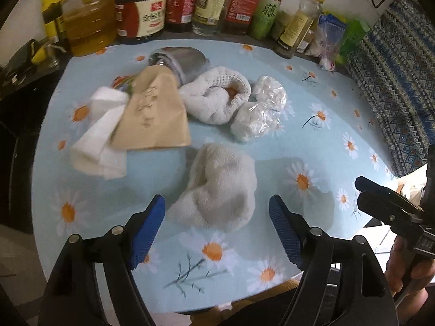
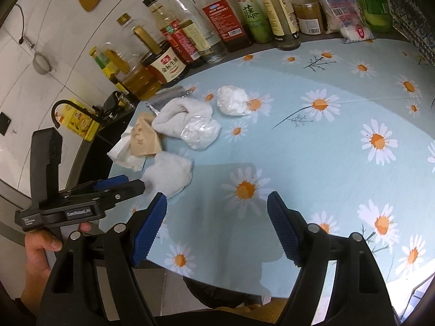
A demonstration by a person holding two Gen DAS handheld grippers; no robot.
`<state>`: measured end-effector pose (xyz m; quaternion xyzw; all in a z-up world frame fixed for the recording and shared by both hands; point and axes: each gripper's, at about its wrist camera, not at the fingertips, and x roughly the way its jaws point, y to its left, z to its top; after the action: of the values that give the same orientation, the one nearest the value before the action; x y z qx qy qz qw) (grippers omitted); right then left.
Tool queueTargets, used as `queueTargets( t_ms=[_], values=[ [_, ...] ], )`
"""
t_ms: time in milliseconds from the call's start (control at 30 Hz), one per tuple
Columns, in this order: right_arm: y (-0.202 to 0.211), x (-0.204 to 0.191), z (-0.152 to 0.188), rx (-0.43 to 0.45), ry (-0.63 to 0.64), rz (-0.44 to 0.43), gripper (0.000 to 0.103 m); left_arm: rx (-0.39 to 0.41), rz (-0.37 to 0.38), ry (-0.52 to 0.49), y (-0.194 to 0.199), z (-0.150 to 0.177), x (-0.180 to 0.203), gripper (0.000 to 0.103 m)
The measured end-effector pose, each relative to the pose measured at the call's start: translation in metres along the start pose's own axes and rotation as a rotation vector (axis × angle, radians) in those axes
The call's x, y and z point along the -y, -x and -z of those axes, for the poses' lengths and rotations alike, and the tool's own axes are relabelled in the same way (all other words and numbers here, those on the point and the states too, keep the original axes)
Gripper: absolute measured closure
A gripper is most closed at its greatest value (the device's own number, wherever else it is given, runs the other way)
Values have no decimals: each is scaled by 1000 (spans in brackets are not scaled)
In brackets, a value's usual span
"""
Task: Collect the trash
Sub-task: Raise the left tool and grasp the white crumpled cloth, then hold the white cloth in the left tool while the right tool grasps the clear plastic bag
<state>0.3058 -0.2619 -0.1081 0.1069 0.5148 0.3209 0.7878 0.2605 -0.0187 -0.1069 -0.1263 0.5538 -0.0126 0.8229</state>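
Right wrist view, "GenRobot.AI" on left gripper, both grippers empty, jaws apart.

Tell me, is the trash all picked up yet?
Not yet. Nothing looks collected, and both grippers are open and empty. The left gripper hovers by the nearest crumpled white wad. Still on the table: the brown paper bag, white tissue and two plastic-wrapped wads.

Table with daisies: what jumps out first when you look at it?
A heap of trash sits on the daisy tablecloth: crumpled white tissue wads, a brown paper bag and a crushed can. The open left gripper hovers by the nearest tissue wad. Sauce and oil bottles line the back edge.
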Motion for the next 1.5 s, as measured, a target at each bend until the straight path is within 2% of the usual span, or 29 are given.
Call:
queueTargets(
  t_ms=[133, 267, 333, 367, 433, 600, 700, 933, 1100, 1267, 1500],
  values=[
    [-4, 11, -7, -6, -5, 4, 26, -38, -8, -26, -21, -10, 8, 27],
    [-6, 21, -13, -6, -9, 5, 26, -57, -50, -37, -37, -15, 10, 29],
    [-6, 25, -15, -6, -9, 6, 26, -62, -58, -35, -41, -17, 10, 35],
    [-7, 28, -17, -7, -11, 4, 26, -70, -56, -38, -44, -17, 11, 44],
    [-10, 31, -19, -13, -13, 0, 26, -77, -70, -48, -47, -16, 14, 47],
    [-18, 33, -25, -36, 1, -12, 26, -63, -61, -27, -46, -17, 14, 68],
    [-22, 28, -33, -57, 26, -19, 26, -38, -52, -1, -39, -17, 12, 75],
    [-33, 6, -55, -81, 130, -32, 24, 39, -28, 67, -5, -8, 7, 76],
    [-55, -16, -64, -130, 218, -53, 23, 86, -22, 160, 18, 8, -3, 76],
    [-83, -32, -69, -173, 283, -65, 23, 114, -42, 264, 32, 32, -15, 76],
    [-126, -42, -82, -226, 350, -26, 23, 129, -82, 396, 47, 66, -32, 76]
  ],
)
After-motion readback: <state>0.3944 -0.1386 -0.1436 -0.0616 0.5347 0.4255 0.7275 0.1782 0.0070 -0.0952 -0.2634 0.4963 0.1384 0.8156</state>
